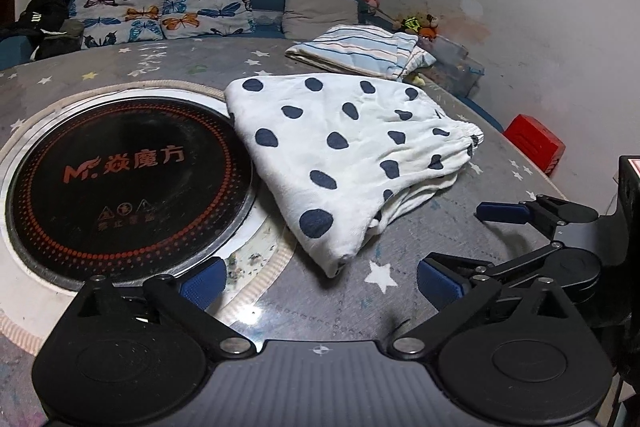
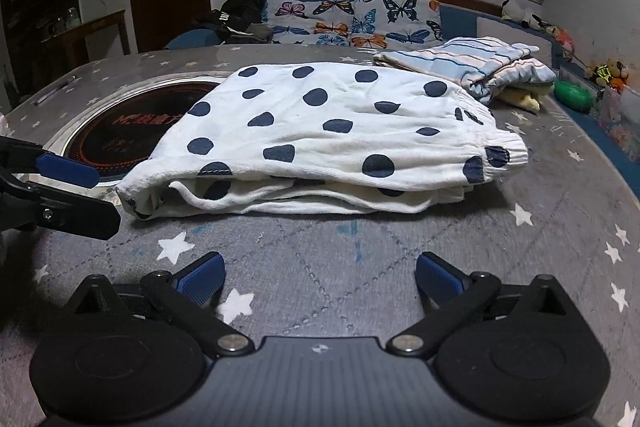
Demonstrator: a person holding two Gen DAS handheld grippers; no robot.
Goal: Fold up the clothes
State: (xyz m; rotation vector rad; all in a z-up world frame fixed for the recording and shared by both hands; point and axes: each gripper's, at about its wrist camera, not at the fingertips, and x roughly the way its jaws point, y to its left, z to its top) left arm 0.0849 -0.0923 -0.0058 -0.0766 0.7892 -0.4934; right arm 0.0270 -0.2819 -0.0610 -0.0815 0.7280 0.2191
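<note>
At the far left of the left wrist view a black round hotplate [image 1: 128, 187] with red lettering is set into the grey star-printed table cover [image 1: 400, 307]. Just right of it the white polka-dot garment [image 1: 352, 159] is laid folded flat, its left edge touching the hotplate's metal rim and its elastic waistband turned to the right. Behind it, near but apart, a folded striped garment [image 1: 356, 51] is seen, and butterfly cushions [image 1: 168, 7] are lined up along the back. A red box [image 1: 534, 141] is placed beyond the table's right edge.

The left gripper [image 1: 320, 279] is held low over the cover just short of the polka-dot garment's near corner; its blue-padded fingers are spread wide and nothing is gripped. To its right, the right gripper [image 1: 460, 243] is seen from the side, also spread wide with nothing held.

In the right wrist view the left gripper [image 2: 80, 191] is seen at the left edge, beside the garment's near left corner. The polka-dot garment [image 2: 320, 139] is stretched across the middle, with the striped garment [image 2: 472, 67] behind to the right. The right gripper [image 2: 320, 281] is kept in front of the folded layers, apart from them, fingers wide and empty
</note>
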